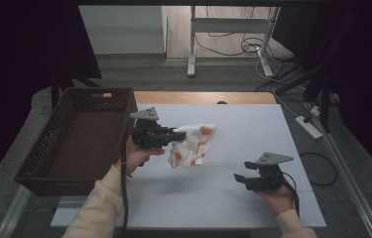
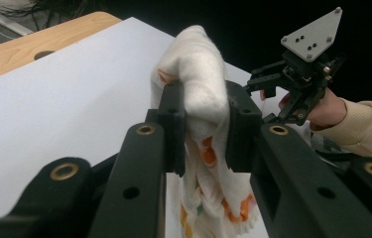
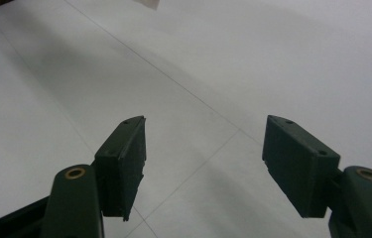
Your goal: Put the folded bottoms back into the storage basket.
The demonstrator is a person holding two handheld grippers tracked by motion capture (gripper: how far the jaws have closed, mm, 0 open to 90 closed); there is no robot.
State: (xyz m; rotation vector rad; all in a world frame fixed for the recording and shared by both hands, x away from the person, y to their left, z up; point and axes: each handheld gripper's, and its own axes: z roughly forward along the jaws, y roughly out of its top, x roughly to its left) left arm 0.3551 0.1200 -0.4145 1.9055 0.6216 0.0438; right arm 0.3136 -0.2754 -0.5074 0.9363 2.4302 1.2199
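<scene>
A white cloth with orange prints (image 1: 193, 144) hangs bunched above the white table top (image 1: 233, 198), lifted off it. My left gripper (image 1: 179, 135) is shut on the cloth's upper fold; in the left gripper view the cloth (image 2: 201, 84) bulges out between the two pads and drapes down below them. My right gripper (image 1: 239, 179) hovers low over the table at the right, jaws open with nothing between them. In the right gripper view its gripper (image 3: 204, 148) looks onto bare white table. The left gripper view also catches the right gripper (image 2: 268, 87) farther off.
A brown woven basket (image 1: 82, 144) stands at the table's left edge, beside my left hand. A wooden strip (image 1: 203, 97) runs along the table's far side. Cables and a power strip (image 1: 308, 126) lie on the floor at the right.
</scene>
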